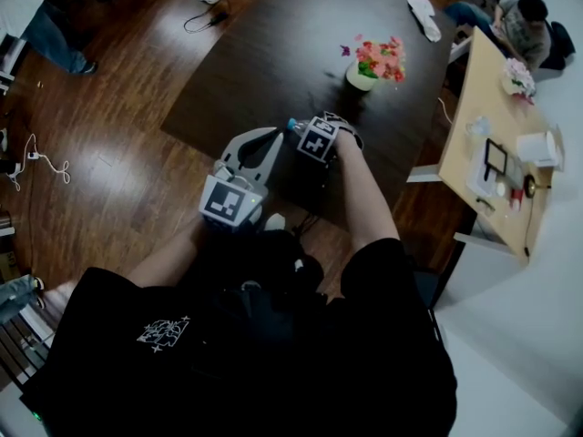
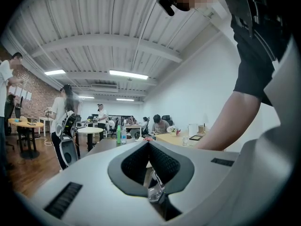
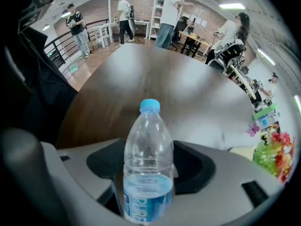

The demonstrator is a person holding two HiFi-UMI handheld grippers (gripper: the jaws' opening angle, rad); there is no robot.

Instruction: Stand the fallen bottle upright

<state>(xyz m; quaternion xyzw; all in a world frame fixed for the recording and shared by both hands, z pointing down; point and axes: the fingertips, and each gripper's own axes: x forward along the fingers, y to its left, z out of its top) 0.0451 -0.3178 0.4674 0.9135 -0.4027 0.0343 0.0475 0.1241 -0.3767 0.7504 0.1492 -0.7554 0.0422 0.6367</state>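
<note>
A clear plastic bottle with a blue cap and blue label stands cap-up between the jaws of my right gripper. Water fills its lower part; its base is hidden. The jaws stand wide, their dark pads to either side of it. In the head view only the blue cap shows beside the right gripper, over the near part of the dark table. My left gripper hangs just left of it, tips together, nothing in them. In the left gripper view its tips meet.
A pot of pink and red flowers stands on the dark table beyond the grippers, a white cloth farther back. A light wooden table with small items is at the right, a person sitting by it. Several people stand beyond the table.
</note>
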